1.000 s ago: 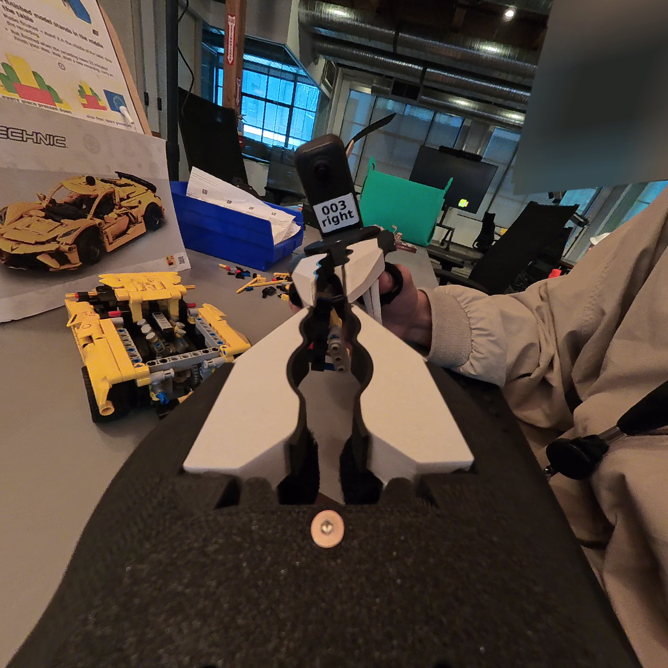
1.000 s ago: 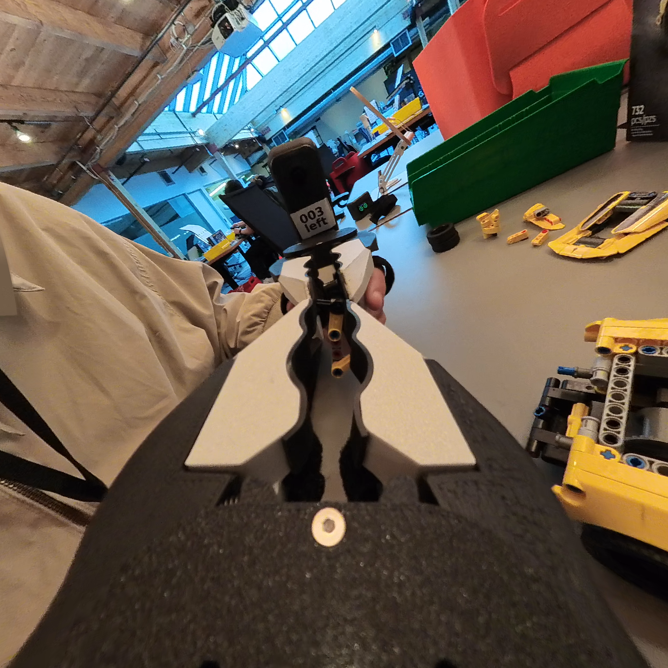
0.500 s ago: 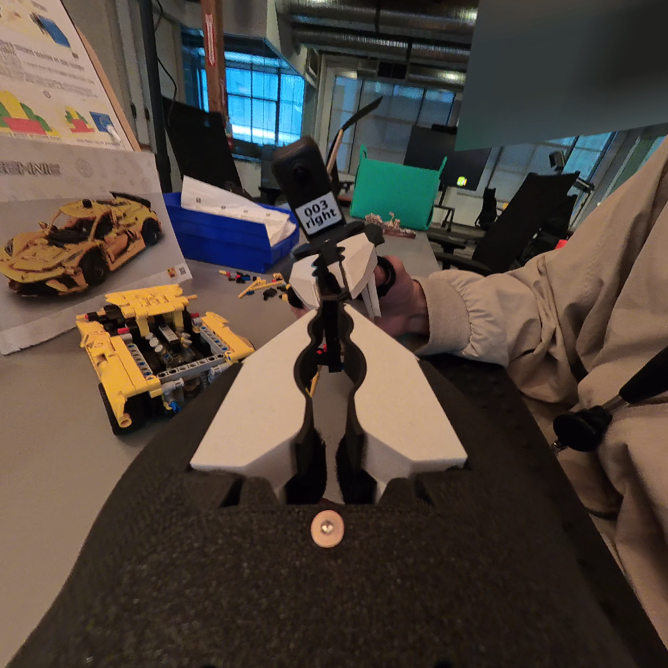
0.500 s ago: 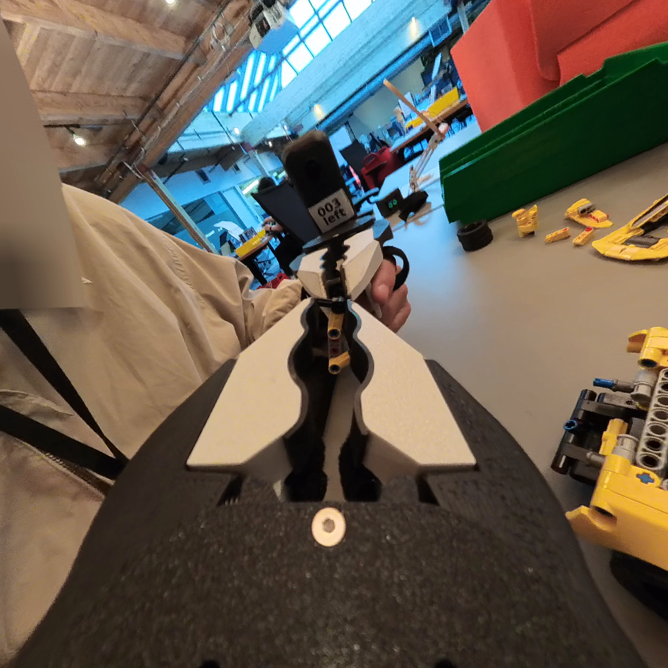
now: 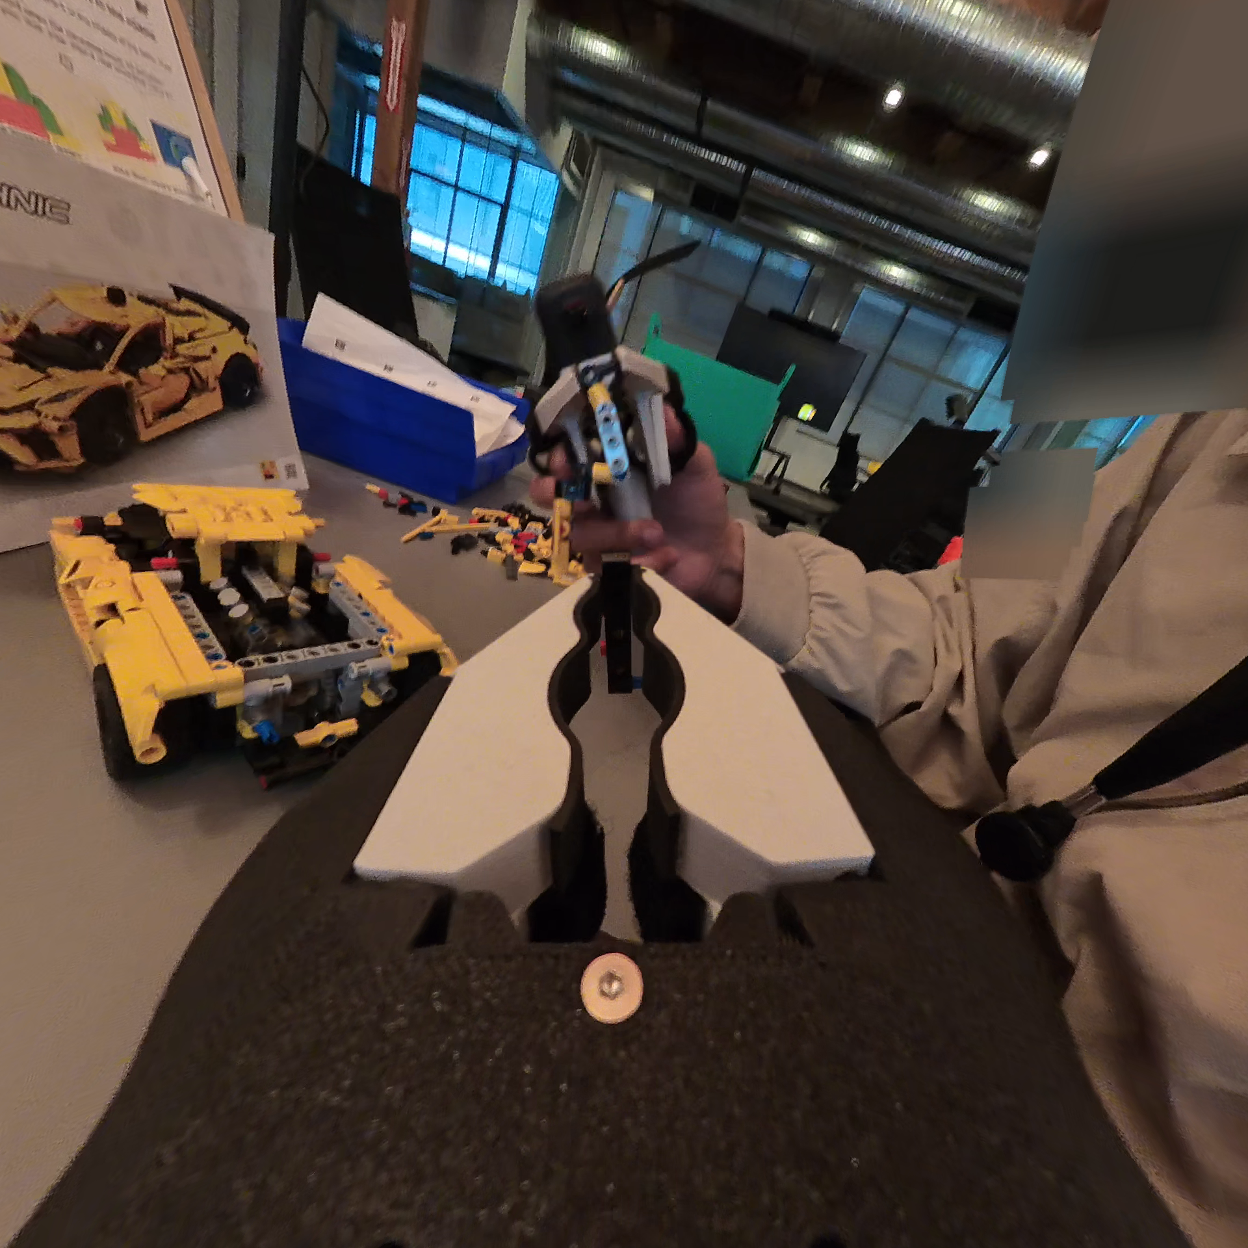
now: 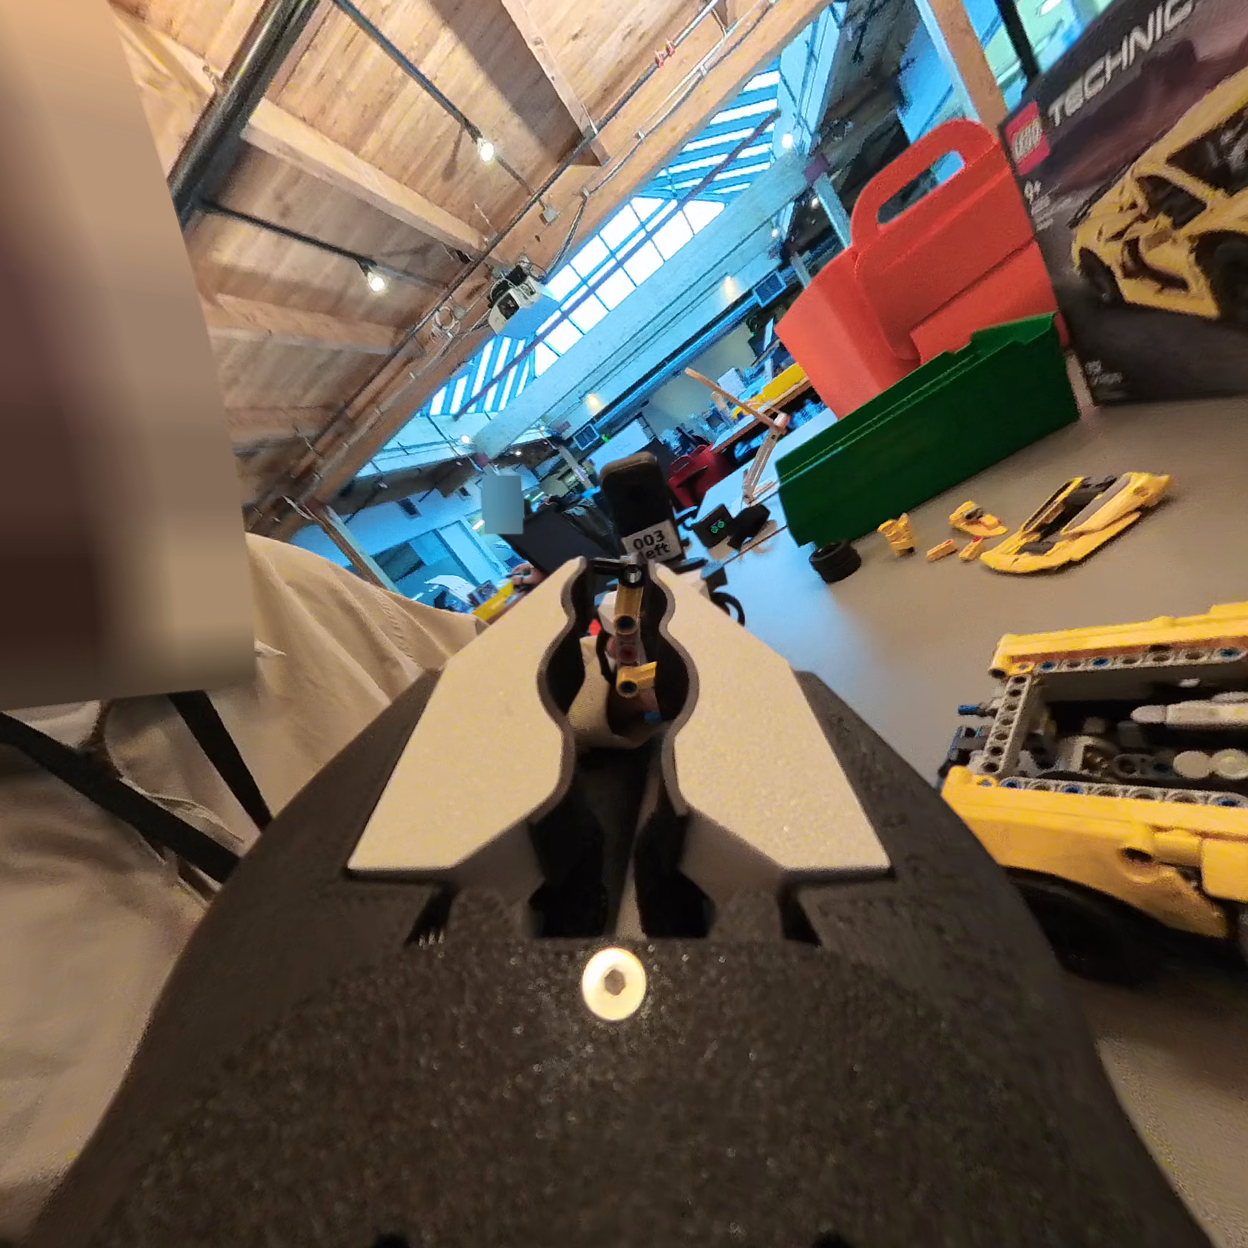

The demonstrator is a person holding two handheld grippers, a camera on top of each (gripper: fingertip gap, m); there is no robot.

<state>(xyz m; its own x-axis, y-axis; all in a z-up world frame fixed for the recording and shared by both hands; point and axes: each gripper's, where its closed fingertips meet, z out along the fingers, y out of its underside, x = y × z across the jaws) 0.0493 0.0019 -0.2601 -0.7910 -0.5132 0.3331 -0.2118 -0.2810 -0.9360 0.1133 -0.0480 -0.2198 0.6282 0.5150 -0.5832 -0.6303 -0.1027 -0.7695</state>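
Upward, both grippers (image 5: 613, 594) (image 6: 618, 574) facing tip-to-tip.

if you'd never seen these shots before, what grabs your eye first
The half-built yellow brick car on the grey table, open frame showing, sits left of the left gripper, which pinches a black beam. Just beyond, the right gripper is shut on a small yellow and grey brick assembly. Farther back lie a scatter of loose bricks and a blue bin.

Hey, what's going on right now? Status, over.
Left gripper jaws shut on black beam. Right gripper jaws shut on yellow-grey beam piece. Half-built yellow car sits aside.
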